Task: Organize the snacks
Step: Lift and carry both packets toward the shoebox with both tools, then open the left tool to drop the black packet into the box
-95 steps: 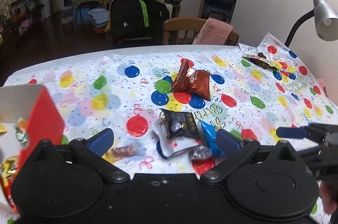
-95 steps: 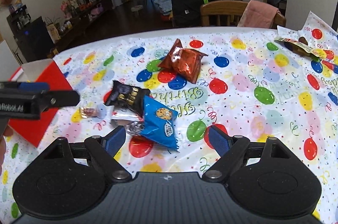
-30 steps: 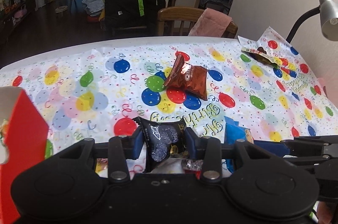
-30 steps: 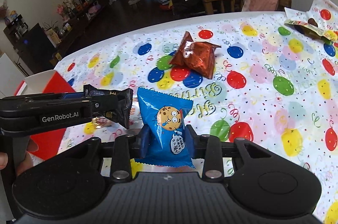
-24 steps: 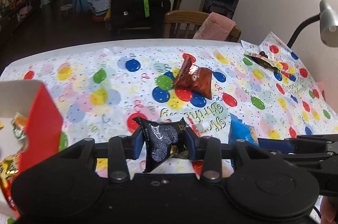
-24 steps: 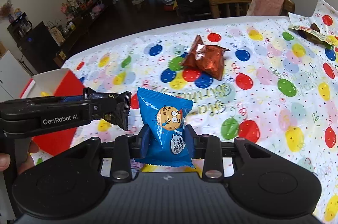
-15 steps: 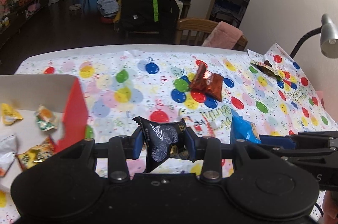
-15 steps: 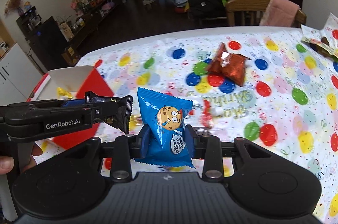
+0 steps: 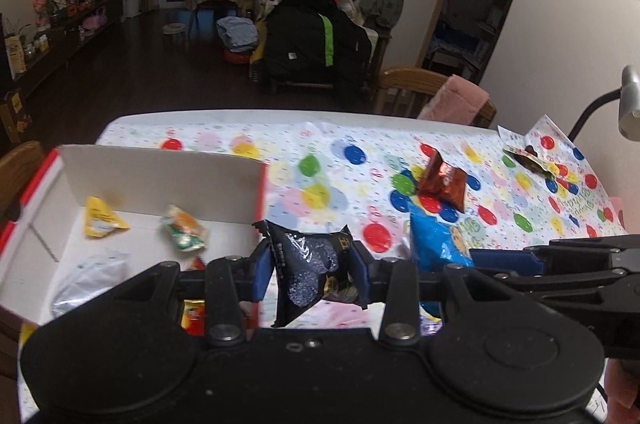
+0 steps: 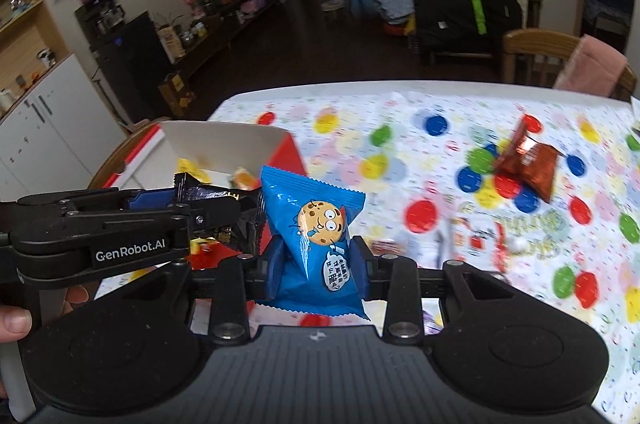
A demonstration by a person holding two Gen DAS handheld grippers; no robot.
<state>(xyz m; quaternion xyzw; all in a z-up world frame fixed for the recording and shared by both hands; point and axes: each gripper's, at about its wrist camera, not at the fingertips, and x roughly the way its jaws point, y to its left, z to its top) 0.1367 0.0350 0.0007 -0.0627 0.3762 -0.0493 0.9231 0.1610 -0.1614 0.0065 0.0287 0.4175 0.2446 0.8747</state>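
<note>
My left gripper (image 9: 309,274) is shut on a black snack packet (image 9: 310,272) and hangs just right of the red box's near right corner. That red box (image 9: 160,180), white inside, holds several small snacks (image 9: 102,224). My right gripper (image 10: 316,270) is shut on a blue cookie packet (image 10: 316,244), held upright above the table. In the left wrist view the blue cookie packet (image 9: 438,240) and the right gripper show at the right. In the right wrist view the left gripper (image 10: 192,202) with the black packet (image 10: 200,190) is at the left, in front of the red box (image 10: 224,140).
A brown snack bag (image 9: 442,180) lies mid-table on the balloon-print tablecloth (image 9: 340,160); it shows again as the brown bag (image 10: 528,162). An opened wrapper (image 9: 528,160) lies at the far right. Small wrappers (image 10: 476,238) lie under my right gripper. A wooden chair (image 9: 416,92) and a lamp (image 9: 628,100) stand behind.
Both grippers closed on their packets, lifted them off the table and moved left toward the red box, whose inside has come into view.
</note>
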